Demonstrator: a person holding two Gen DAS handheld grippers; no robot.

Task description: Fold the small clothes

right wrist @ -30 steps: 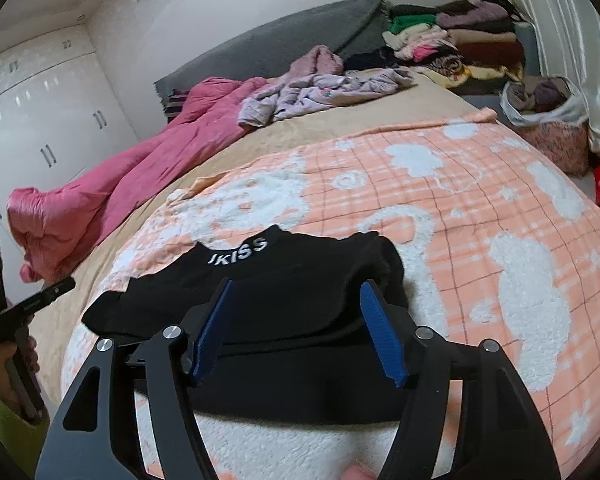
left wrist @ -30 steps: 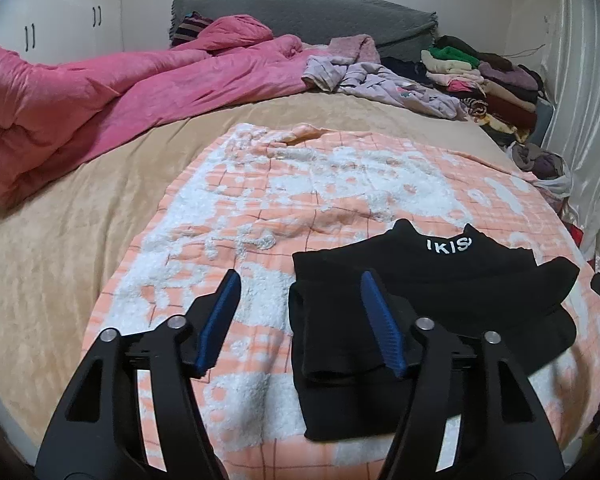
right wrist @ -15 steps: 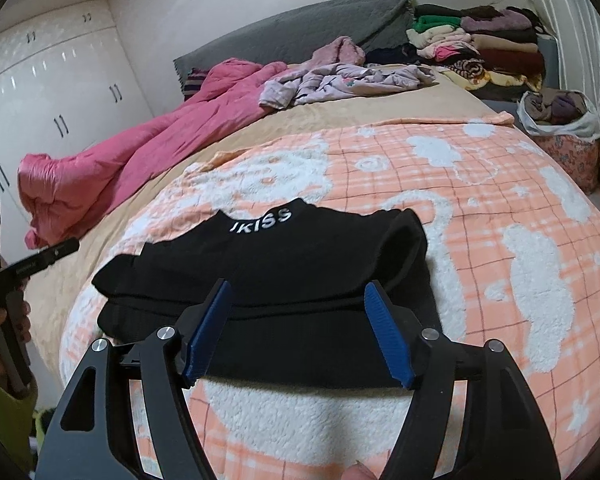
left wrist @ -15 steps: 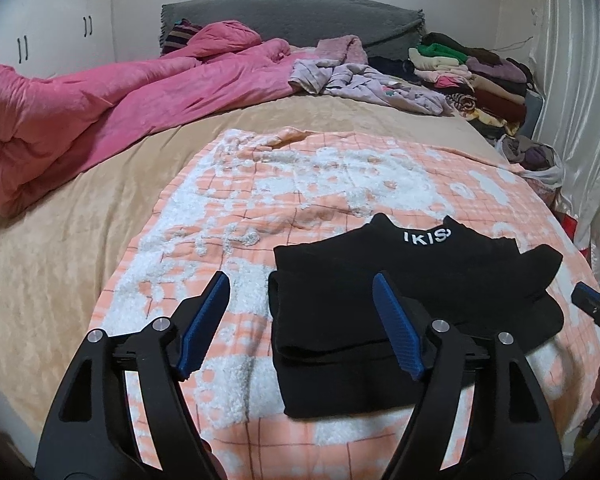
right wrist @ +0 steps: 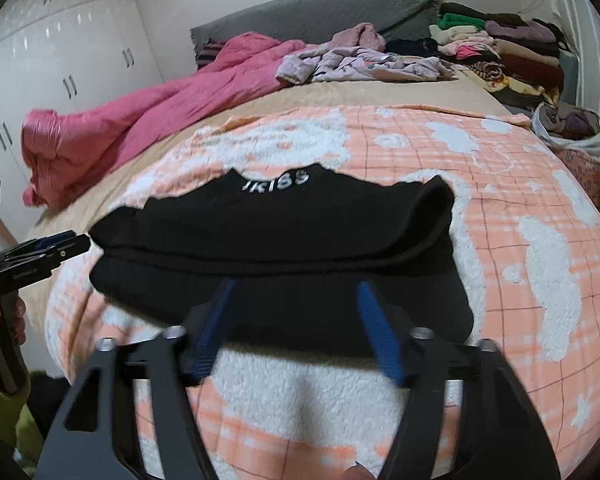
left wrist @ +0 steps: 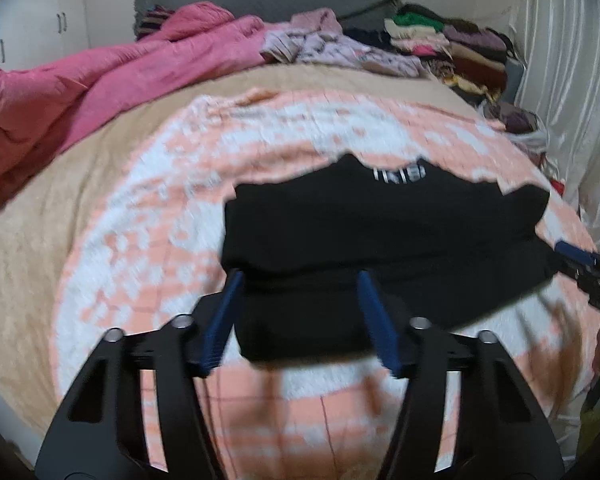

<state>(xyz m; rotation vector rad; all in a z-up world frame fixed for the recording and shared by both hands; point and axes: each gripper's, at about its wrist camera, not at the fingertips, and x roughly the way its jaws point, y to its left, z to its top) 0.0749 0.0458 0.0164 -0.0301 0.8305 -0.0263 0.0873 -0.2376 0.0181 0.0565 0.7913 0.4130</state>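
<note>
Blanket: peach-and-white checked fleece blanket (right wrist: 500, 208) spread over the near bed.
Sheet: tan bedsheet (left wrist: 40, 216) beneath it.
Quilt: crumpled pink quilt (right wrist: 140, 120), far left.
Headboard: grey padded headboard (right wrist: 312, 12), far end.
Stack: folded clothes pile (right wrist: 512, 48), far right.
Wardrobe: white cupboard doors (right wrist: 60, 60), left.

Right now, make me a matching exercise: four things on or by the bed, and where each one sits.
Things:
1. black top
2. pink duvet
3. lilac clothes
4. folded stack

Places:
A. loose heap by the grey headboard
B. far right corner, beside the curtain
C. bunched along the left side
D. on the peach blanket, in front of both open grippers

Pairs: 1-D, 2-C, 3-A, 4-B
</note>
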